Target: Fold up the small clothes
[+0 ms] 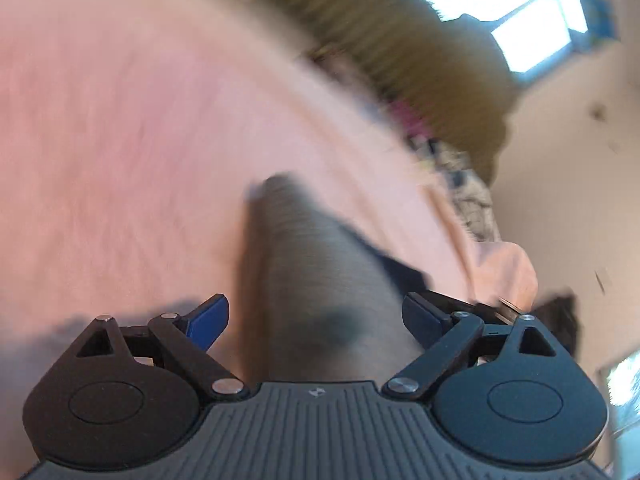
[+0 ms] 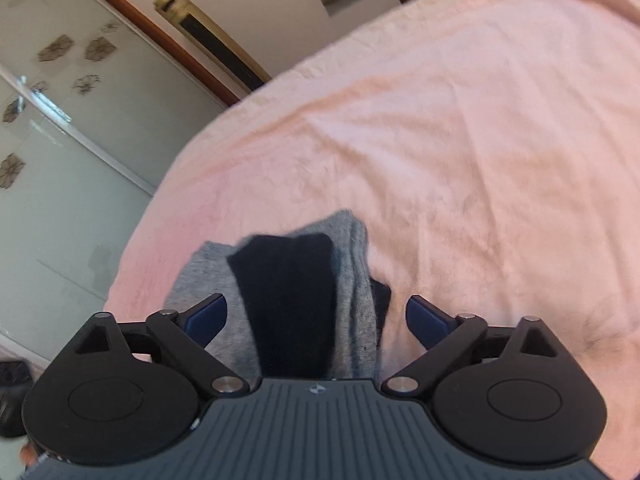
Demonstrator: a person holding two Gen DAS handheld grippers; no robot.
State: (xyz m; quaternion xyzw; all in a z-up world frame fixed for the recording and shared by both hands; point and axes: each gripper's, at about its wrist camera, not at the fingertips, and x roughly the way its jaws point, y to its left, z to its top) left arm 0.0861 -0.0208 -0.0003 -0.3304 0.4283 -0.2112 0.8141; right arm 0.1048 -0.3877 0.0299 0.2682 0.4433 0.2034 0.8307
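Pink sheet (image 2: 460,140) surrounds the grey-and-navy garment (image 2: 288,300) lying loose between both wide-open claws (image 2: 316,320).

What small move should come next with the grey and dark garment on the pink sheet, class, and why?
Probably close the right gripper on the near end of the grey and dark garment. Its jaws stand open with the cloth lying between them, unpressed, on the pink sheet. The left gripper is open too, its view blurred.

Daylight from a blown-out window (image 1: 496,12); left wrist view heavily motion-blurred — right wrist view sharper, edges fisheye-bent.
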